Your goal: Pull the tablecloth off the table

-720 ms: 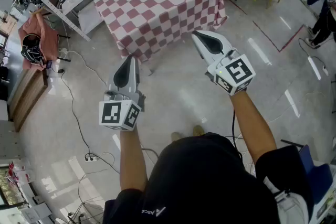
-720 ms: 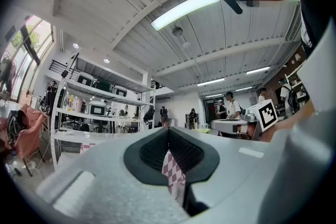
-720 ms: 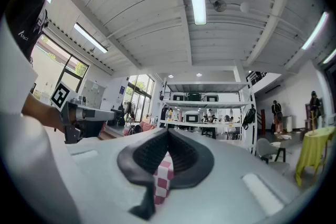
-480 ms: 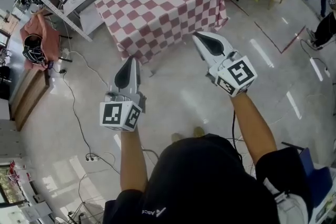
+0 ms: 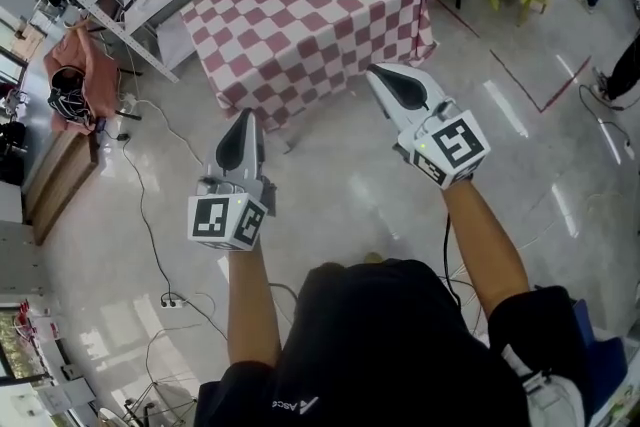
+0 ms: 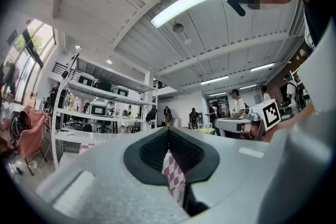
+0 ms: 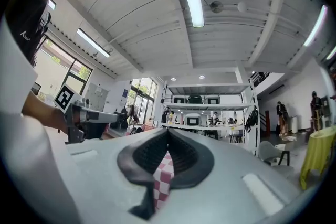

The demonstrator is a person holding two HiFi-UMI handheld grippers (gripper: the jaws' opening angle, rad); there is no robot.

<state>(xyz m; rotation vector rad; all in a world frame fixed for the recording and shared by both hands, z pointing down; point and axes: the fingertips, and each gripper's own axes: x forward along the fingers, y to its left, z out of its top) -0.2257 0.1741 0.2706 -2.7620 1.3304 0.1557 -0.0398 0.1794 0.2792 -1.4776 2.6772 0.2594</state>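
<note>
Two closed tools, the left gripper (image 5: 245,116) and the right gripper (image 5: 374,72), are each pinching the near hem of the pink-checked tablecloth (image 5: 300,15).

A large lab or workshop hall: equipment-laden metal shelving racks (image 6: 100,113) beyond the left tongs (image 5: 246,118), cables (image 5: 148,233) trailing across polished floor (image 5: 330,185).

Pale floor (image 5: 340,195) carries table (image 5: 290,143); red-white checked tablecloth (image 5: 300,20) covers top (drapes over every visible side)
</note>
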